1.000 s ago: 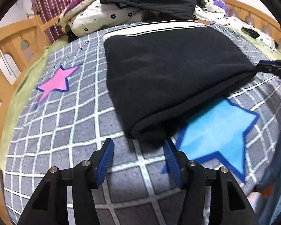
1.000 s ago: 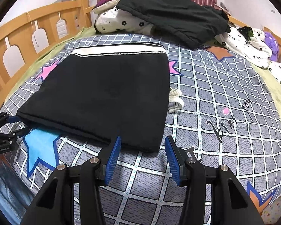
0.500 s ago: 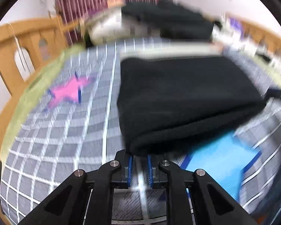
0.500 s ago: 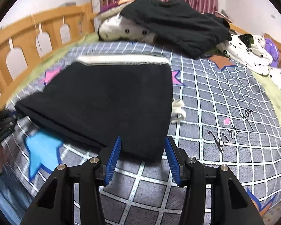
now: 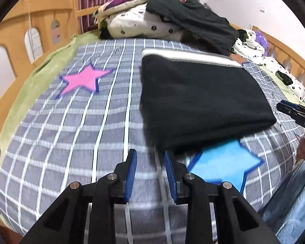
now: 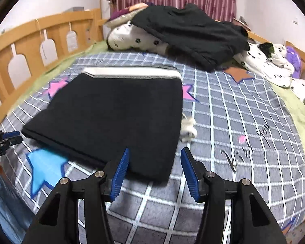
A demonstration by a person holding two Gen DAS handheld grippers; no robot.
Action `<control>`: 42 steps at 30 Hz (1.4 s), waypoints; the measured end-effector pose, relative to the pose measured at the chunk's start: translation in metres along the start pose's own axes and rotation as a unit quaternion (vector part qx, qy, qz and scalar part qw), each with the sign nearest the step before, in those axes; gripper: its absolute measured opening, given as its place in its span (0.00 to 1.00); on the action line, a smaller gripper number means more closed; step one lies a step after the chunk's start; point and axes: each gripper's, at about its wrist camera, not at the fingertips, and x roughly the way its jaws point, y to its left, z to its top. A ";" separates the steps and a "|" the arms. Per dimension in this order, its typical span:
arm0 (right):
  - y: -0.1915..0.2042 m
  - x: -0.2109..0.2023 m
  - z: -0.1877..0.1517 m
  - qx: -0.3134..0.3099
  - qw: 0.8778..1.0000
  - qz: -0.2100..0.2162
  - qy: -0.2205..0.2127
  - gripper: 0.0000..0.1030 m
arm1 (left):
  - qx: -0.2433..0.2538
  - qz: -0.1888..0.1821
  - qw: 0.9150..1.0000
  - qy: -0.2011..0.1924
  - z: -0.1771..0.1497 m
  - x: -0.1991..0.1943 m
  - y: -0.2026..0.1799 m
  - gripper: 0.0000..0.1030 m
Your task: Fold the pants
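Note:
The black pants (image 5: 199, 101) lie folded into a flat rectangle on the checked bedspread (image 5: 71, 132), white waistband (image 5: 185, 56) at the far end. My left gripper (image 5: 149, 154) hovers just short of their near left corner; its jaws are opening and the gap holds only bedspread. In the right wrist view the pants (image 6: 116, 113) reach down to my right gripper (image 6: 154, 152). Its jaws are opening and the near right corner lies in the gap, the pads clear of the cloth. A white drawstring (image 6: 188, 128) pokes out at the right edge.
A heap of dark clothes (image 5: 189, 20) and flowered bedding (image 6: 262, 61) fills the head of the bed. A wooden rail (image 6: 30, 40) runs along the left side. Blue denim (image 5: 294, 203) hangs at the near edge beside the blue star (image 5: 223, 162).
My left gripper shut just short of the pants' corner, then spread again as it lifted and rolled. The right gripper has hardly moved; its jaws stand slightly wider.

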 end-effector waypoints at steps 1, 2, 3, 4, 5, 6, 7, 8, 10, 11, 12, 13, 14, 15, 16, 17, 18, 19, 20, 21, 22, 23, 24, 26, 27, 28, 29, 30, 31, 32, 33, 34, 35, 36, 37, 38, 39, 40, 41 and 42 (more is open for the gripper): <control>0.001 0.001 0.006 -0.003 1.000 0.006 -0.006 0.50 | 0.008 0.000 1.000 0.003 0.011 0.003 -0.006 0.26; 0.002 0.003 0.011 -0.004 1.000 -0.001 -0.017 0.50 | 0.013 -0.003 1.000 0.002 0.018 0.004 -0.011 0.26; 0.004 0.005 0.015 -0.003 1.000 -0.011 -0.026 0.50 | 0.016 -0.009 1.000 -0.004 0.023 0.002 -0.017 0.26; 0.005 0.008 0.020 0.003 0.999 -0.013 -0.036 0.50 | 0.019 -0.018 1.000 -0.010 0.031 0.004 -0.022 0.26; 0.006 0.011 0.024 0.011 0.999 0.001 -0.039 0.50 | 0.018 -0.027 0.999 -0.014 0.036 0.009 -0.026 0.32; 0.008 0.014 0.024 0.014 0.999 0.012 -0.033 0.49 | 0.017 -0.032 0.999 -0.011 0.038 0.014 -0.029 0.37; 0.010 0.023 0.023 0.012 1.000 0.025 -0.015 0.47 | 0.019 -0.031 0.999 0.007 0.036 0.026 -0.031 0.41; 0.013 0.036 0.020 0.003 1.000 0.025 0.010 0.47 | 0.023 -0.031 0.999 0.021 0.032 0.033 -0.033 0.41; 0.020 0.060 0.008 -0.023 0.998 -0.006 0.057 0.46 | 0.037 -0.028 0.999 0.019 0.015 0.037 -0.036 0.42; 0.025 0.062 0.000 -0.037 0.998 -0.017 0.053 0.46 | 0.051 -0.021 0.998 0.012 0.007 0.035 -0.038 0.42; 0.029 0.058 -0.004 -0.047 0.998 -0.027 0.045 0.46 | 0.057 -0.019 0.998 0.013 0.004 0.032 -0.038 0.42; 0.030 0.057 -0.007 -0.049 0.997 -0.027 0.048 0.46 | 0.054 -0.020 0.998 0.014 0.004 0.029 -0.037 0.42; 0.029 0.056 -0.008 -0.047 0.997 -0.022 0.053 0.46 | 0.045 -0.029 0.998 0.013 0.006 0.026 -0.034 0.42; 0.025 0.053 -0.011 -0.037 0.998 -0.010 0.053 0.46 | 0.032 -0.040 0.999 0.010 0.011 0.022 -0.029 0.42; 0.024 0.051 -0.011 -0.033 0.998 -0.007 0.052 0.46 | 0.023 -0.046 0.999 0.007 0.016 0.021 -0.025 0.42; 0.021 0.048 -0.010 -0.029 0.998 -0.002 0.051 0.46 | 0.012 -0.046 0.999 0.001 0.022 0.020 -0.021 0.43; 0.019 0.043 -0.006 -0.024 0.999 0.003 0.047 0.46 | 0.006 -0.041 0.999 -0.003 0.030 0.021 -0.017 0.45; 0.017 0.039 -0.001 -0.022 0.999 0.006 0.036 0.46 | 0.002 -0.037 0.999 -0.005 0.039 0.025 -0.014 0.45; 0.016 0.035 0.006 -0.023 1.000 0.004 0.020 0.46 | 0.001 -0.036 0.999 -0.005 0.047 0.028 -0.013 0.46; 0.015 0.033 0.013 -0.025 1.000 0.001 0.010 0.46 | -0.002 -0.032 0.999 -0.001 0.057 0.034 -0.012 0.46; 0.015 0.032 0.022 -0.028 1.000 -0.004 0.002 0.47 | -0.004 -0.029 1.000 -0.001 0.064 0.038 -0.012 0.46; 0.015 0.032 0.034 -0.030 1.000 -0.006 -0.003 0.47 | -0.006 -0.029 1.000 -0.003 0.073 0.043 -0.013 0.46; 0.015 0.034 0.043 -0.031 0.999 -0.005 -0.007 0.49 | -0.005 -0.026 1.000 -0.007 0.082 0.048 -0.014 0.48; 0.015 0.043 0.065 -0.039 0.999 -0.009 -0.016 0.52 | 0.001 -0.010 1.000 -0.011 0.097 0.061 -0.019 0.52; 0.015 0.052 0.078 -0.049 0.998 -0.016 -0.021 0.52 | 0.007 -0.002 1.000 -0.012 0.103 0.067 -0.023 0.53; 0.016 0.060 0.088 -0.056 0.998 -0.022 -0.024 0.52 | 0.018 0.008 1.000 -0.012 0.114 0.078 -0.028 0.53; 0.016 0.070 0.098 -0.063 0.997 -0.029 -0.025 0.52 | 0.025 0.016 0.999 -0.013 0.120 0.084 -0.033 0.53; 0.016 0.084 0.110 -0.068 0.997 -0.035 -0.021 0.52 | 0.033 0.025 0.999 -0.013 0.127 0.092 -0.038 0.53; 0.015 0.093 0.117 -0.068 0.997 -0.037 -0.018 0.52 | 0.040 0.032 0.999 -0.013 0.134 0.099 -0.043 0.53; 0.013 0.104 0.127 -0.064 0.997 -0.038 -0.015 0.52 | 0.044 0.035 0.998 -0.013 0.138 0.103 -0.046 0.53; 0.010 0.113 0.135 -0.056 0.998 -0.036 -0.014 0.52 | 0.050 0.038 0.998 -0.013 0.144 0.109 -0.050 0.53; 0.006 0.119 0.140 -0.049 0.998 -0.031 -0.013 0.52 | 0.054 0.041 0.998 -0.014 0.147 0.113 -0.053 0.53; 0.002 0.127 0.145 -0.041 0.999 -0.025 -0.011 0.52 | 0.061 0.049 0.997 -0.013 0.150 0.120 -0.056 0.53; -0.002 0.136 0.145 -0.036 0.999 -0.026 -0.006 0.52 | 0.068 0.055 0.996 -0.008 0.150 0.127 -0.058 0.53; -0.006 0.147 0.142 -0.035 0.999 -0.031 0.003 0.52 | 0.071 0.061 0.996 -0.002 0.149 0.133 -0.059 0.53; -0.008 0.156 0.136 -0.035 0.999 -0.036 0.011 0.52 | 0.071 0.064 0.995 0.004 0.147 0.140 -0.059 0.54; -0.012 0.165 0.129 -0.034 0.999 -0.035 0.010 0.52 | 0.065 0.061 0.996 0.007 0.145 0.143 -0.056 0.57; -0.017 0.164 0.125 -0.025 0.999 -0.023 -0.008 0.52 | 0.058 0.057 0.997 0.008 0.144 0.145 -0.054 0.58; -0.021 0.161 0.124 -0.014 1.000 -0.012 -0.013 0.52 | 0.054 0.055 0.997 0.009 0.144 0.145 -0.052 0.60; -0.022 0.162 0.126 -0.007 1.000 -0.011 -0.008 0.52 | 0.051 0.051 0.997 0.012 0.146 0.145 -0.051 0.61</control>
